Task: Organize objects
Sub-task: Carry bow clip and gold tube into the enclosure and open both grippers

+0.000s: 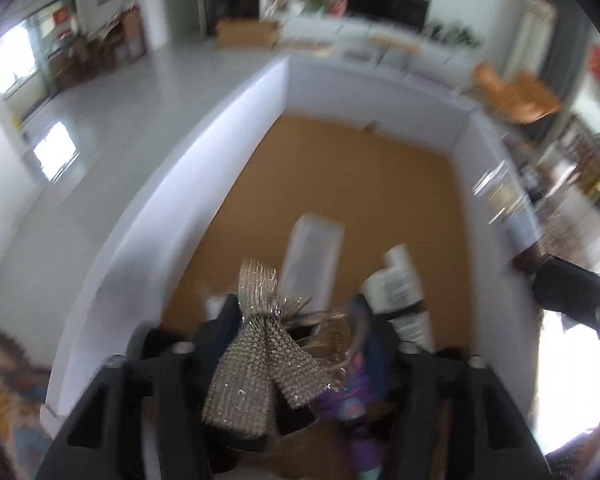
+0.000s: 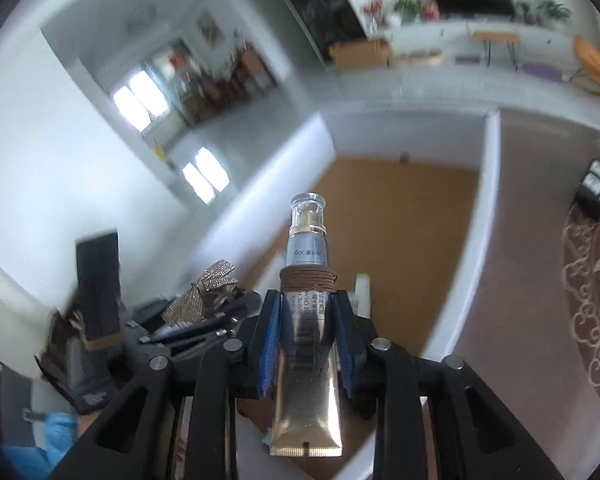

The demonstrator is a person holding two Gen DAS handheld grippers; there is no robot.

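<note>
My left gripper (image 1: 300,316) hangs over a white-walled box (image 1: 220,160) with a brown floor. Its jaws stand apart. A sparkly rhinestone bow clip (image 1: 260,356) lies between them, against the left finger, with a gap to the right finger. Below it in the box lie a white flat case (image 1: 314,256), a white bottle (image 1: 400,292) and a purple item (image 1: 356,400). My right gripper (image 2: 306,300) is shut on a gold cream tube (image 2: 306,344) that has a clear cap and a brown band wound round it. In the right wrist view the bow clip (image 2: 208,288) shows at the left.
The box's right wall (image 2: 488,200) borders a brown surface with a patterned round mat (image 2: 592,300) and black devices (image 2: 596,188). A clear container (image 1: 500,192) stands by the box's right rim. A dark flat slab (image 2: 98,280) and a gloved hand (image 2: 84,380) sit at the left.
</note>
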